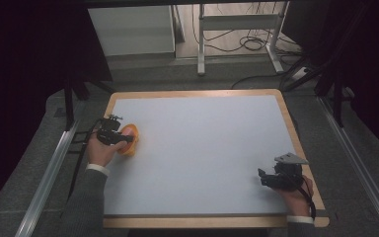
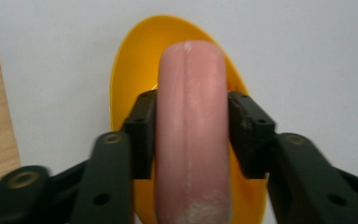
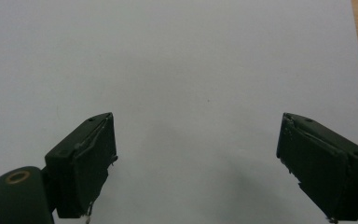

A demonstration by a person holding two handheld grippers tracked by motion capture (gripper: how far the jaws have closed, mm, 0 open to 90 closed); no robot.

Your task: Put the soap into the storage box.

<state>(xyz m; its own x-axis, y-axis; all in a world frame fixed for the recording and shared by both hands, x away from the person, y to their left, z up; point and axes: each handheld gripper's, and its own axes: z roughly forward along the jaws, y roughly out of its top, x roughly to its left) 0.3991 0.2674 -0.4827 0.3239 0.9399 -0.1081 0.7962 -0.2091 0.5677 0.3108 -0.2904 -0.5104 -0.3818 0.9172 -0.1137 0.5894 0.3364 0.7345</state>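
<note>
While the left gripper (image 2: 191, 135) clamps the pink sausage (image 2: 191, 116) over the yellow dish (image 2: 130, 70) near the table's (image 1: 202, 148) left edge, the placing seems almost done: only the release is left, I think. The right gripper (image 3: 196, 158) waits wide open and empty above the bare mat, well apart.
</note>
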